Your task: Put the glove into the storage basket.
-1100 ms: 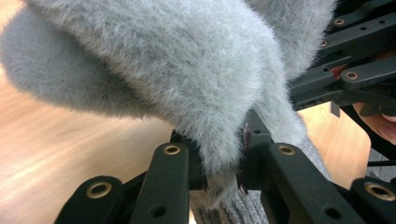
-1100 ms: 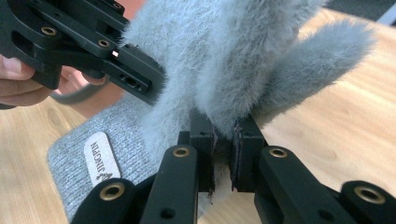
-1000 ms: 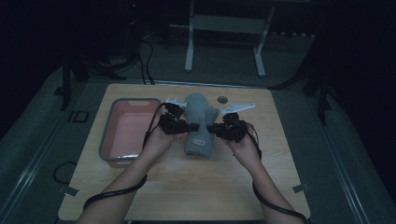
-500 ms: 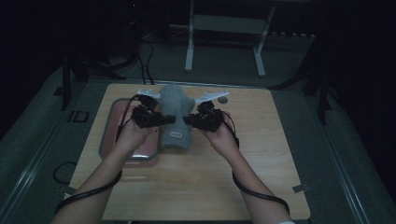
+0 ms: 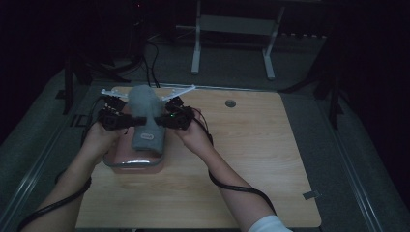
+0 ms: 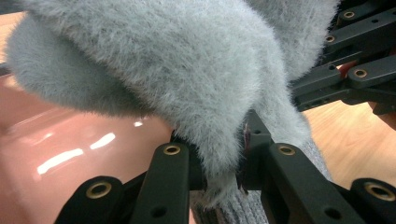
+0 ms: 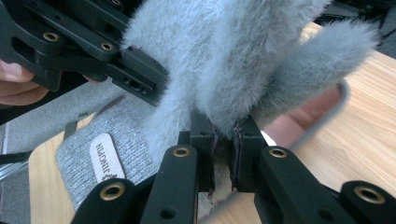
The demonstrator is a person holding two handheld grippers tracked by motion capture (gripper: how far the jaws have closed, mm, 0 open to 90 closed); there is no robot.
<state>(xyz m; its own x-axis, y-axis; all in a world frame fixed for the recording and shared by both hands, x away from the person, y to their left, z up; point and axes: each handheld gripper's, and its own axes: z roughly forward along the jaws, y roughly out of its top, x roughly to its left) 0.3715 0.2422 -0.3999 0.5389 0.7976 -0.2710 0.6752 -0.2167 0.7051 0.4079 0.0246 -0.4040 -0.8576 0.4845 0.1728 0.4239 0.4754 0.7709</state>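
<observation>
A grey hat (image 5: 145, 116) with a fuzzy top and a knit band hangs between both grippers above the pink tray (image 5: 133, 165). My left gripper (image 5: 118, 118) pinches its left side and my right gripper (image 5: 169, 118) its right side. In the left gripper view the jaws (image 6: 219, 158) are shut on a fold of the fuzzy hat (image 6: 177, 70), with the tray (image 6: 70, 154) underneath. In the right gripper view the jaws (image 7: 224, 135) clamp the hat (image 7: 233, 60). A white label (image 7: 105, 158) shows on the knit band, and the tray's rim (image 7: 343, 95) curves behind.
The tray sits at the left end of the wooden table (image 5: 251, 159), which has a round hole (image 5: 230, 103) at its back edge. A piece of tape (image 5: 309, 195) lies near the front right corner. A metal stand (image 5: 232, 29) is on the floor beyond.
Both hands have carried the hat leftward from the table's middle to above the pink tray. Both grippers stay closed on it.
</observation>
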